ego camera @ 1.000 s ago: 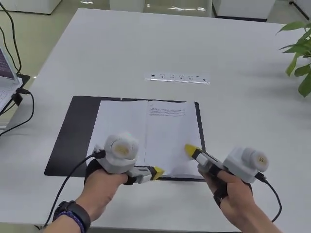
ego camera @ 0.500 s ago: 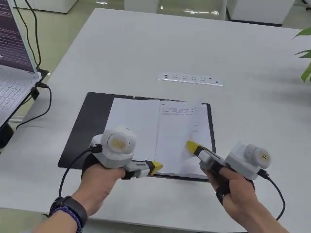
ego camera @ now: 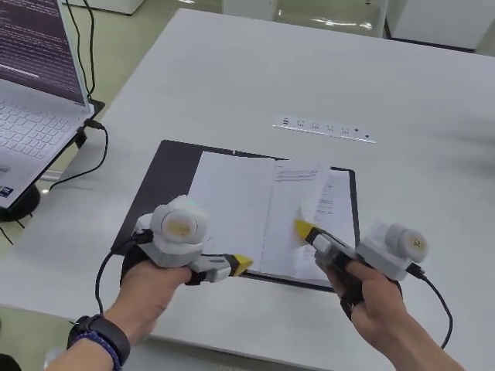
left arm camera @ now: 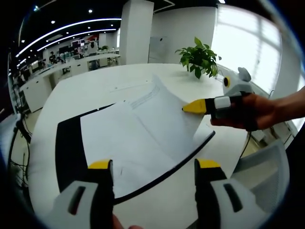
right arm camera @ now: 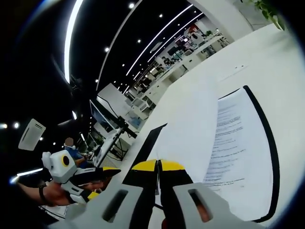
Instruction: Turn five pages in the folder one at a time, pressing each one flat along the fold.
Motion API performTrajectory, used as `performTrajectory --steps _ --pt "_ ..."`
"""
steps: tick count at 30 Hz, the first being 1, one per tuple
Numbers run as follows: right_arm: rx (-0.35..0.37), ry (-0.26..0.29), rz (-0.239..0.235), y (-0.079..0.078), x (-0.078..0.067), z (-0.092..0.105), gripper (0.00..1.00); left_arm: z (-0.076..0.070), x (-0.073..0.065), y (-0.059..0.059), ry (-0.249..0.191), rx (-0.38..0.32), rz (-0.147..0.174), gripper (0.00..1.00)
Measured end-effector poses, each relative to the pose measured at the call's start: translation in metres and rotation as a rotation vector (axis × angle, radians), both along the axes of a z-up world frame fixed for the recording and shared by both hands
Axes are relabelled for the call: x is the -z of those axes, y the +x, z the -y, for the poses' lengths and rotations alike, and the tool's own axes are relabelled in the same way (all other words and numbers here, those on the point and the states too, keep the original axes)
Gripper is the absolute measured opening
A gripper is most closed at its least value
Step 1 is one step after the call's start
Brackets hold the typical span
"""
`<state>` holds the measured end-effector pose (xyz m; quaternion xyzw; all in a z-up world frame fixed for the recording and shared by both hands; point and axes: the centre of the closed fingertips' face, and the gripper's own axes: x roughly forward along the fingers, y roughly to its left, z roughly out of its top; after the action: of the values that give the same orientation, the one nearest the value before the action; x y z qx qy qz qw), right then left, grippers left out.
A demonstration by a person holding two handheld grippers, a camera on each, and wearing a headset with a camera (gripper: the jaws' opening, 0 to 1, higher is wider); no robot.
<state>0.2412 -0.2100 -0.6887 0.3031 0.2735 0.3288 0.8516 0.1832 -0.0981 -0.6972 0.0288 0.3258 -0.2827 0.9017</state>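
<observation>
You get bright, even light on the table (ego camera: 232, 69), glare at its far edge, soft shadow under the lifted page (ego camera: 305, 192); both gripper views warp at the edges.

The left gripper (left arm camera: 154, 164) has its yellow-tipped fingers (left arm camera: 100, 165) spread wide, with nothing between them, low over the near edge of the open folder (left arm camera: 66, 148) on the white bench (left arm camera: 95, 88). The right gripper (left arm camera: 191, 106), held by a hand (left arm camera: 252, 112), pinches a page (left arm camera: 162, 109) lifted off the stack. A plant (left arm camera: 200, 57) stands at the far side.
</observation>
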Motion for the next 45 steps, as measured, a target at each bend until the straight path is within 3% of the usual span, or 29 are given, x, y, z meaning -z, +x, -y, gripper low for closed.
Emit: performTrajectory --steps 12,31,45 --pt "-0.033 0.017 -0.014 0.004 -0.001 -0.034 0.0 -0.024 -0.002 -0.006 -0.001 -0.034 0.003 0.7" --pt "-0.133 0.007 -0.034 -0.007 0.006 -0.096 0.0 -0.06 -0.001 -0.017 -0.003 -0.085 0.012 0.71" --pt "-0.17 0.002 -0.05 -0.016 0.014 -0.119 0.0 -0.078 -0.012 -0.02 -0.011 -0.119 0.036 0.72"
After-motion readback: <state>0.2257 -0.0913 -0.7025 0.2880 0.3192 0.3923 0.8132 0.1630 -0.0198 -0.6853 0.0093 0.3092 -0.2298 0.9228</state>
